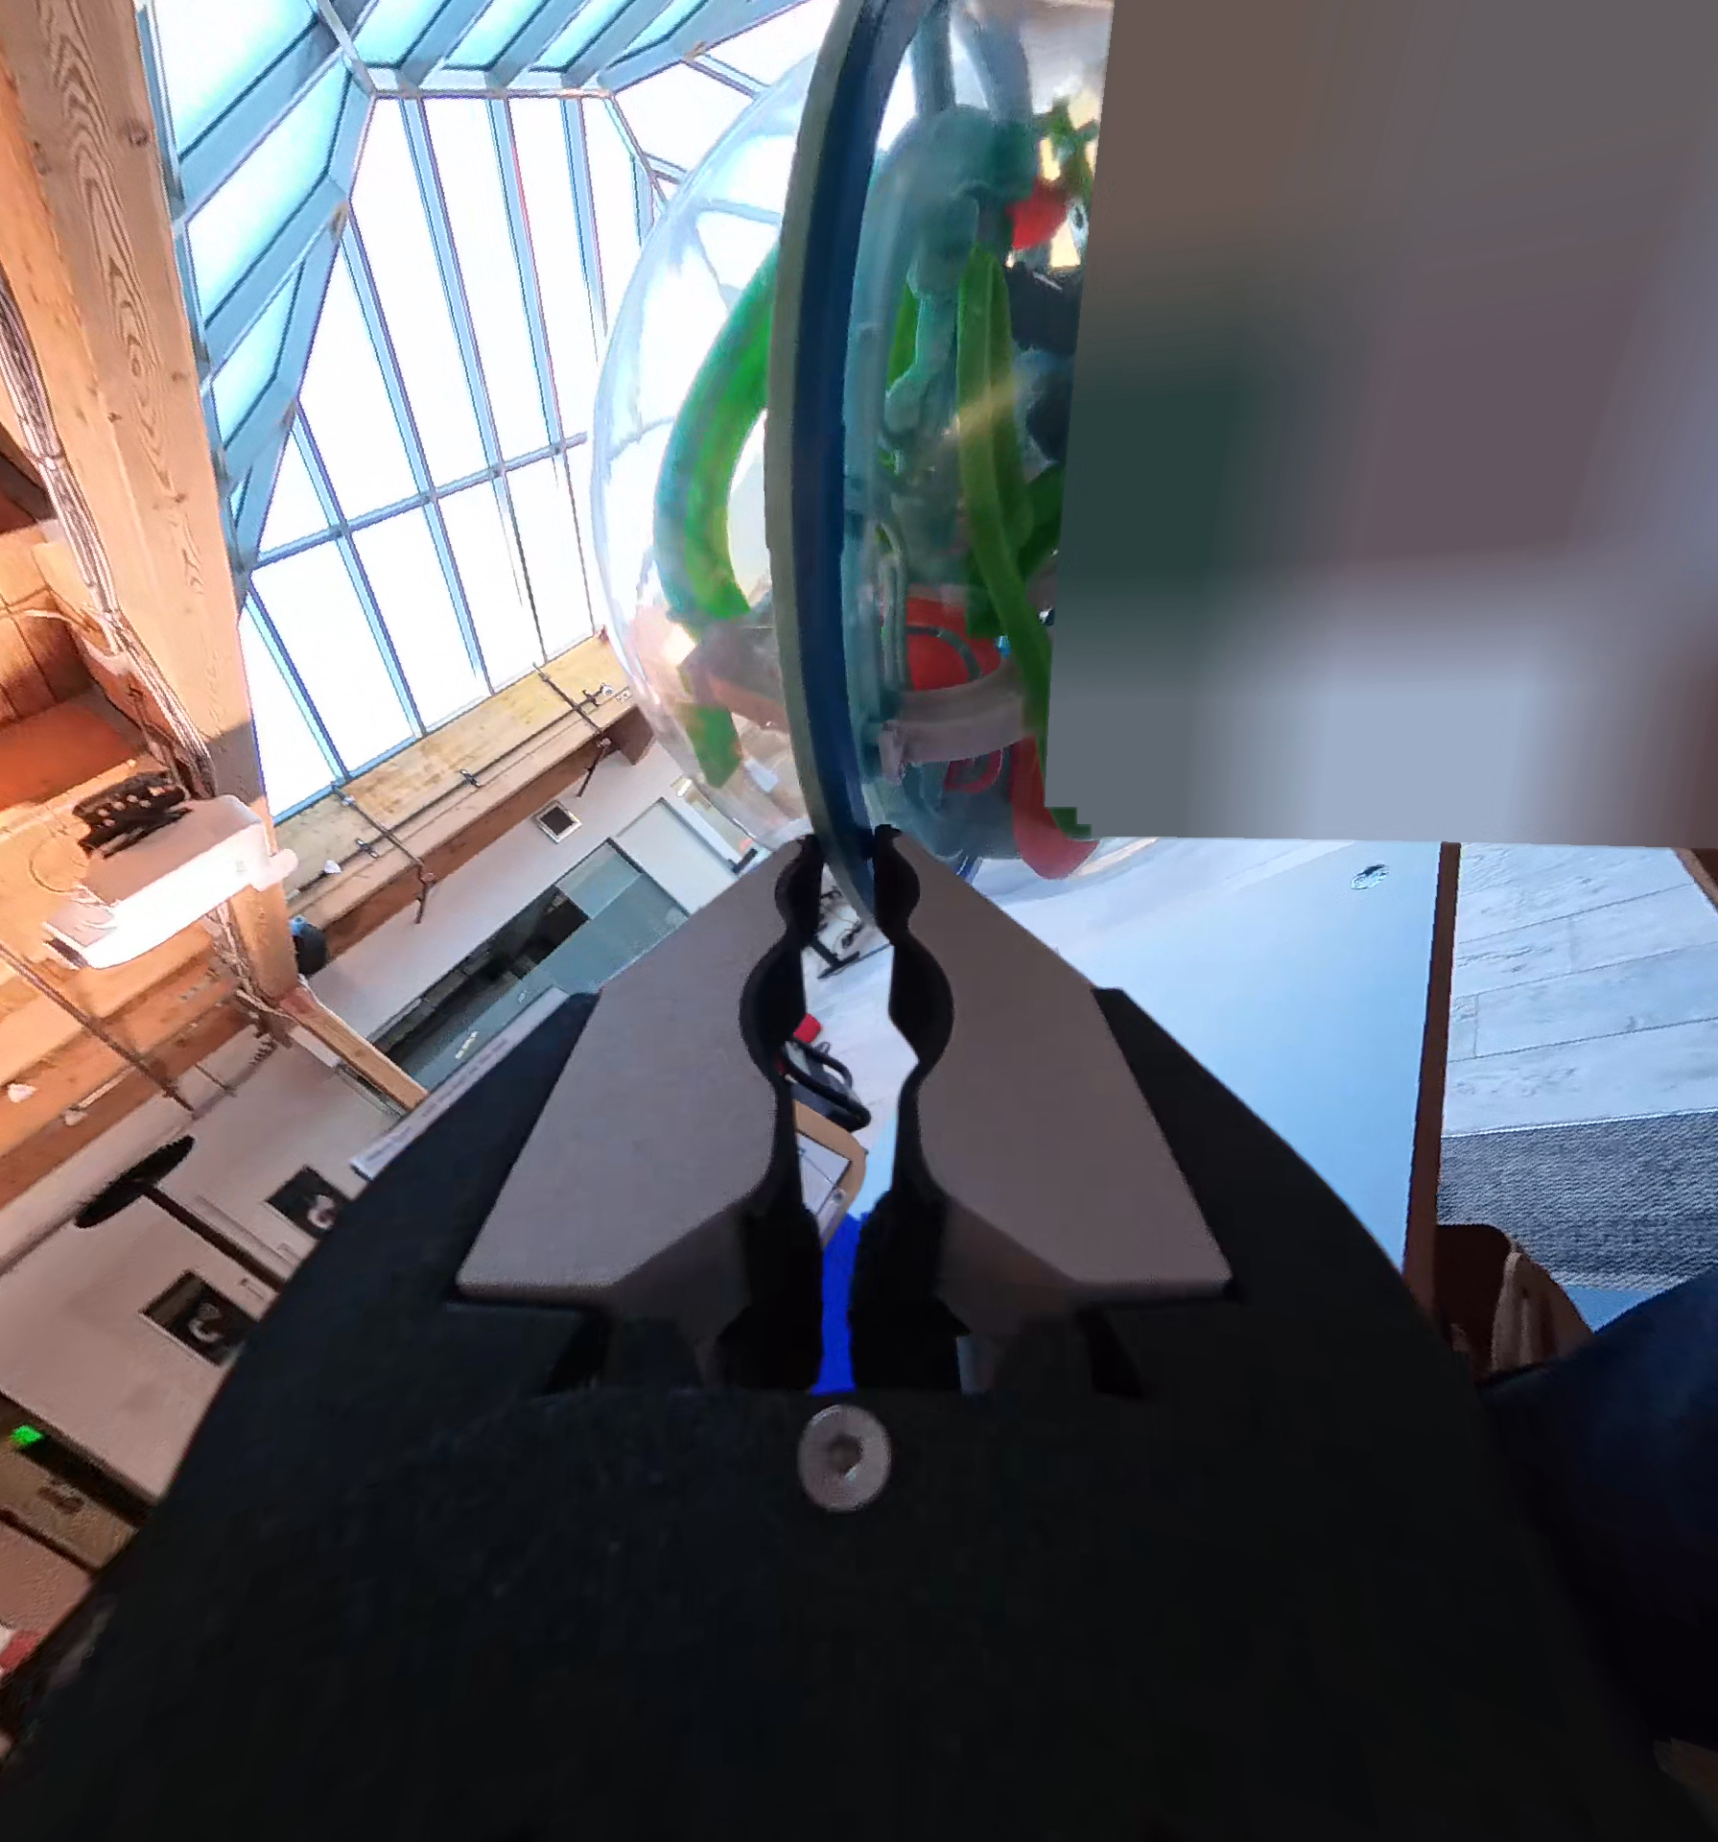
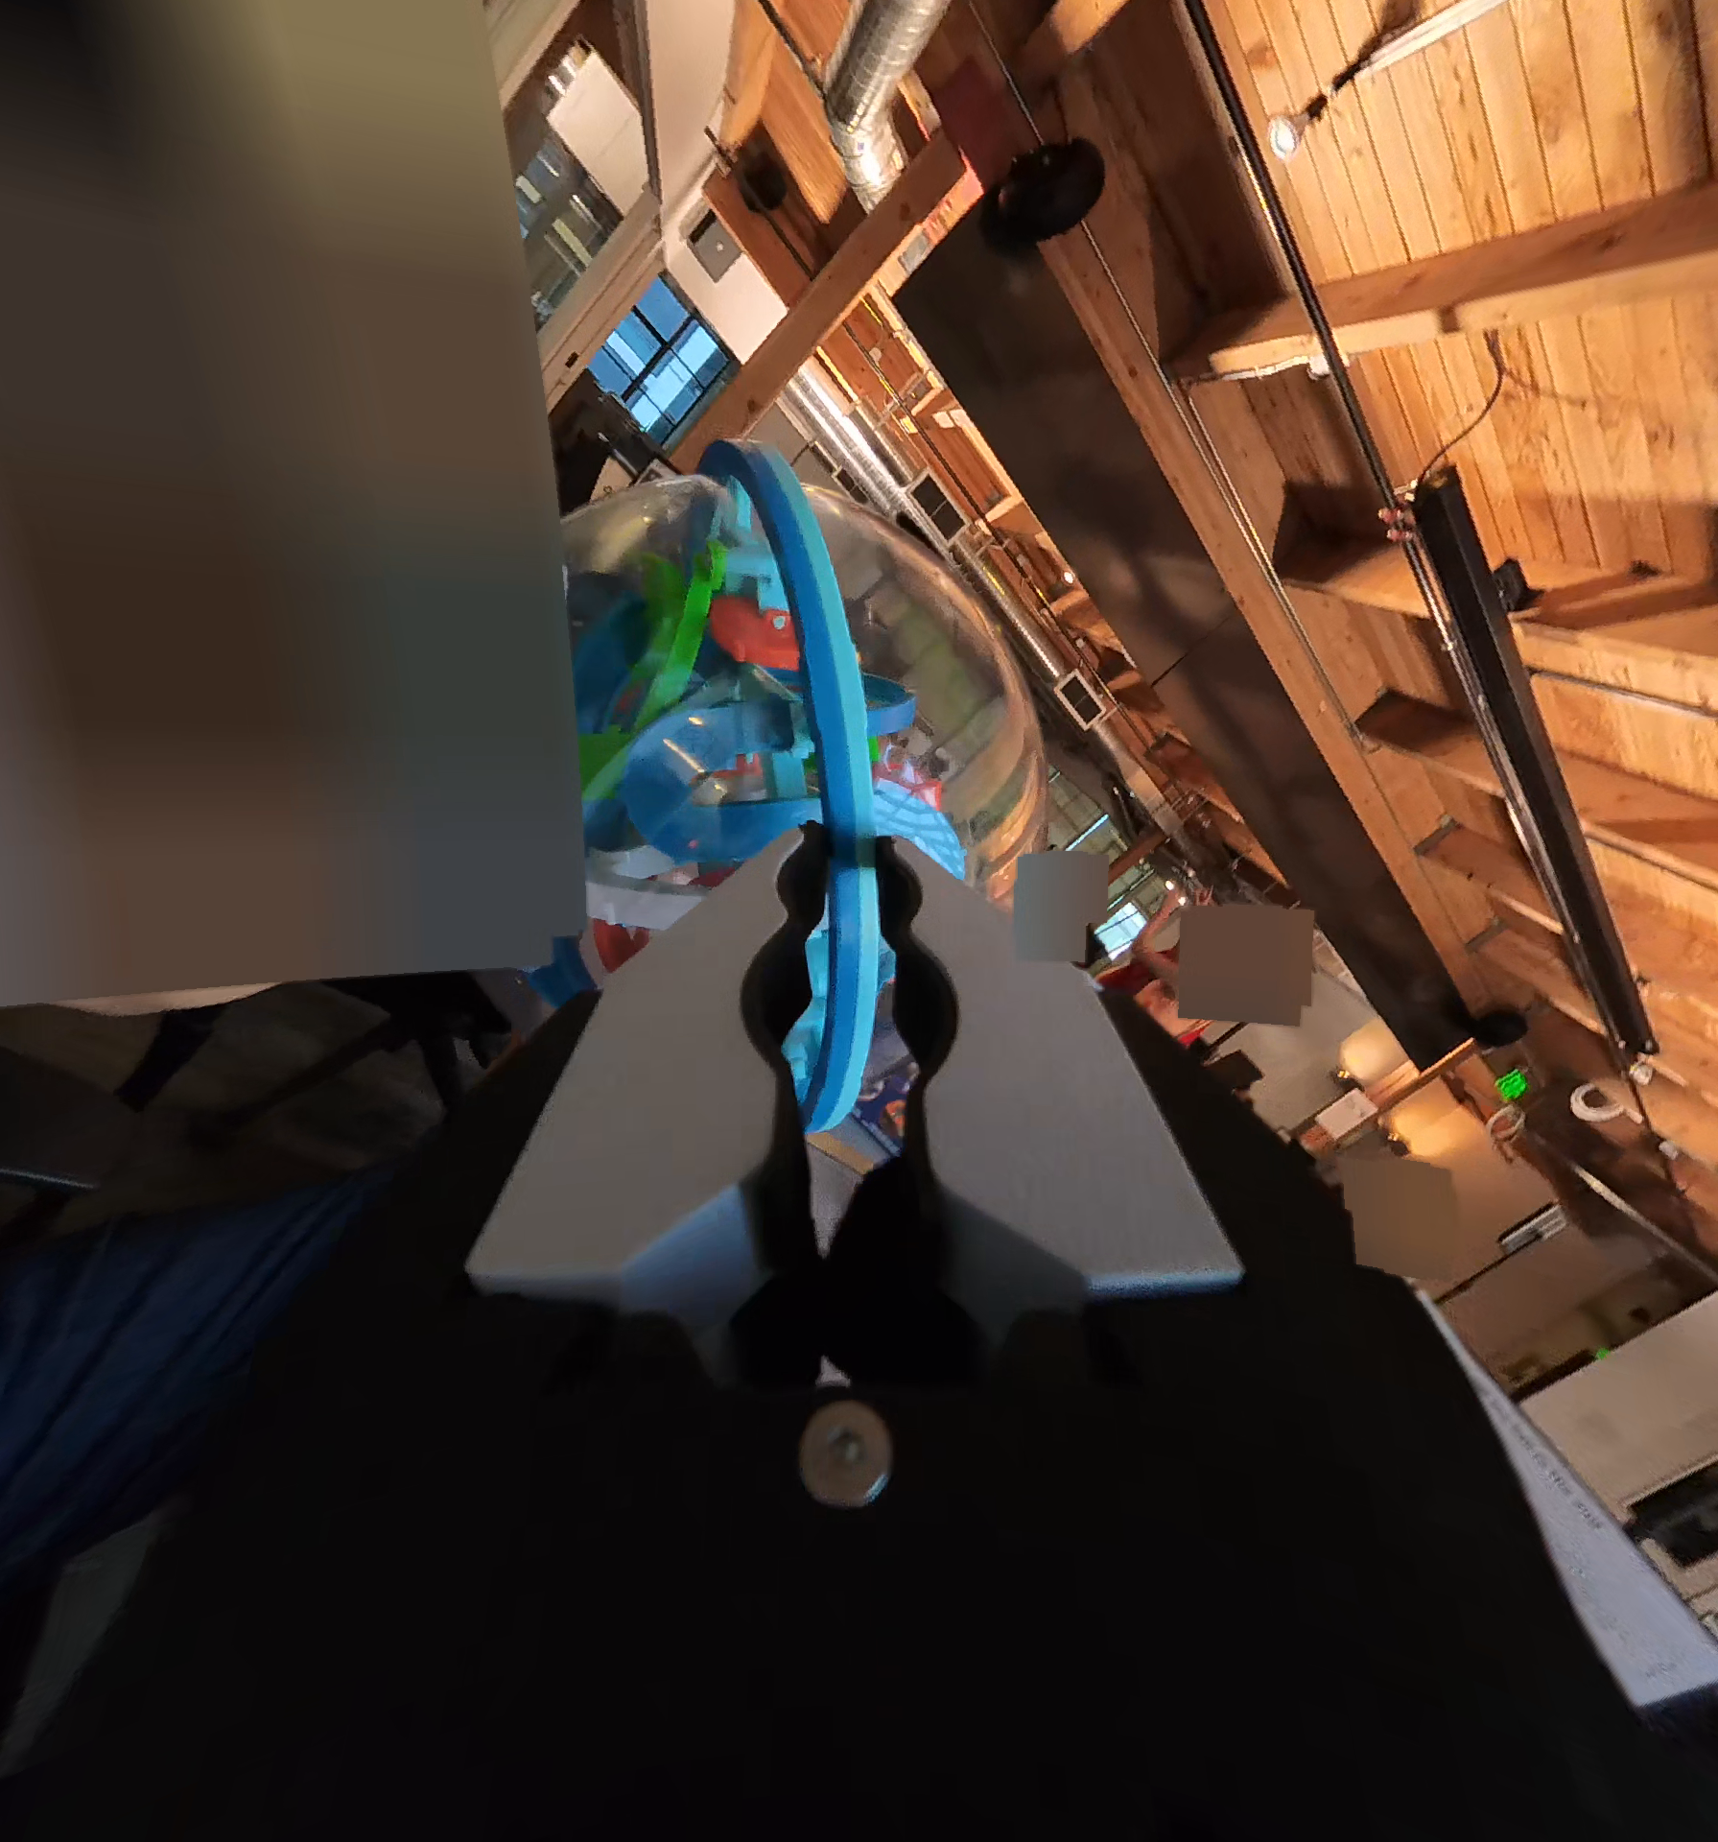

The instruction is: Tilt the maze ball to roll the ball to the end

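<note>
Both my hand-held grippers, left (image 1: 847, 847) and right (image 2: 847, 842), pinch the blue rim (image 2: 840, 758) of the clear maze ball (image 1: 695, 419); green, red, blue tracks inside.

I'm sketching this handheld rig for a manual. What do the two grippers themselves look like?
Both look alike. The left gripper and the right gripper each have a broad matte black body with one silver hex screw at its centre, and two angular grey fingers that taper forward, lined inside with wavy black pads. No cables or markings show.
</note>
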Motion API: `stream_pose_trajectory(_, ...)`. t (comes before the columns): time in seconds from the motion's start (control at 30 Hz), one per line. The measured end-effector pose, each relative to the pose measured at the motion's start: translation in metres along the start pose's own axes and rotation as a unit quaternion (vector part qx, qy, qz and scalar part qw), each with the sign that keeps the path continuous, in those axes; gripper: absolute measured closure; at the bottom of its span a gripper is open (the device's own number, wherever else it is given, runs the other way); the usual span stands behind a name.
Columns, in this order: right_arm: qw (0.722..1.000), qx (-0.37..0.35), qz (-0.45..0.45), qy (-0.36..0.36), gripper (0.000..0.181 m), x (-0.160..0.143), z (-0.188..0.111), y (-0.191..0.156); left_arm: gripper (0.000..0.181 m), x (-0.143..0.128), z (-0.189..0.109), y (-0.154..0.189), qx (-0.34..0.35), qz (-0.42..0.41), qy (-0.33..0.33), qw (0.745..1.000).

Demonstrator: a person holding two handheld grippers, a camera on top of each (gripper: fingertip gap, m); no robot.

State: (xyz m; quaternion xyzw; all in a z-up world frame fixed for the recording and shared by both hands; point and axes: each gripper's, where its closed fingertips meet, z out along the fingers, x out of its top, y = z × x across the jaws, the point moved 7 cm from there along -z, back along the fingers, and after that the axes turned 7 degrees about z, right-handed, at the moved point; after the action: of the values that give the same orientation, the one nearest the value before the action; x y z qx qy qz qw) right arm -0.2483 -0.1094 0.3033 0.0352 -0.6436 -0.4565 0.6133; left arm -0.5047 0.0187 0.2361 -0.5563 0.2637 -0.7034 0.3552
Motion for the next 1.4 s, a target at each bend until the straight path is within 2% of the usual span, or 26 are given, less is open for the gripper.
stream_pose_trajectory(0.1,0.999,-0.009,0.043,-0.013,0.173,-0.016,0.003,0.007,0.173,-0.017,0.003,0.002,-0.012,-0.038,0.004,0.999)
stream_pose_trajectory(0.23,0.992,-0.024,0.120,-0.034,0.173,-0.053,0.003,0.012,0.173,-0.049,0.006,0.010,-0.034,-0.112,0.014,0.993)
stream_pose_trajectory(0.47,0.969,-0.043,0.241,-0.031,0.173,-0.130,-0.001,0.008,0.173,-0.129,0.017,0.034,-0.053,-0.246,-0.002,0.968)
stream_pose_trajectory(0.6,0.965,-0.052,0.257,-0.025,0.173,-0.147,0.000,0.007,0.173,-0.155,0.023,0.045,-0.058,-0.278,-0.016,0.959)
stream_pose_trajectory(0.87,0.960,-0.067,0.270,-0.040,0.173,-0.153,0.000,0.013,0.173,-0.157,0.021,0.048,-0.058,-0.296,0.005,0.953)
stream_pose_trajectory(1.13,0.948,-0.075,0.306,-0.044,0.173,-0.182,-0.007,0.010,0.173,-0.168,0.020,0.054,-0.059,-0.312,-0.008,0.948)
stream_pose_trajectory(1.27,0.942,-0.073,0.325,-0.040,0.173,-0.198,-0.010,0.009,0.173,-0.171,0.019,0.053,-0.054,-0.314,-0.011,0.948)
stream_pose_trajectory(1.4,0.949,-0.064,0.308,-0.010,0.173,-0.196,-0.012,0.004,0.173,-0.163,0.018,0.051,-0.049,-0.297,-0.009,0.953)
